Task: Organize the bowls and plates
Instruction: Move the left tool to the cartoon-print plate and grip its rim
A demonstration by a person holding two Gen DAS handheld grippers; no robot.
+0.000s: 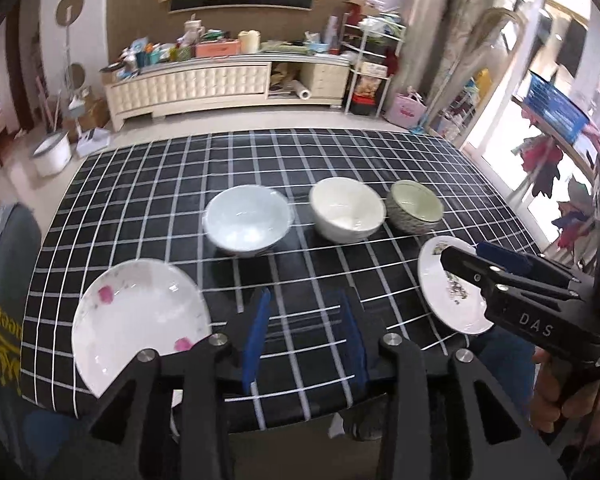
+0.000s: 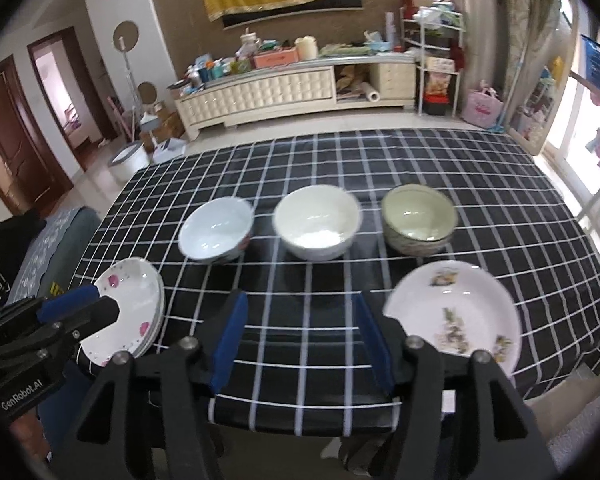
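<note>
1. the table (image 2: 500,200) is carrying three bowls in a row across its middle: a pale blue bowl (image 2: 216,229), a white bowl (image 2: 317,222) and a green bowl (image 2: 418,219), each standing apart from its neighbour, none nested.
2. nearer the front edge, a pink-flowered plate pile (image 2: 130,312) is sitting at the left corner; from the right wrist view it looks like more than one plate stacked, though i cannot be sure how many. a lone leaf-patterned plate (image 2: 460,316) is lying at the right corner, well apart from the pile.
3. so, as i judge it, the sorting is barely begun: the bowls are waiting to be nested and the lone plate is waiting to join the pile.
4. the left claw (image 1: 304,336) is hovering spread over bare cloth, gripping nothing, with the pink-flowered pile just beside its left finger.
5. the right claw (image 2: 300,340) is hanging spread and empty too, its right finger just beside the leaf-patterned plate's near rim, the bowls lying well ahead.
</note>
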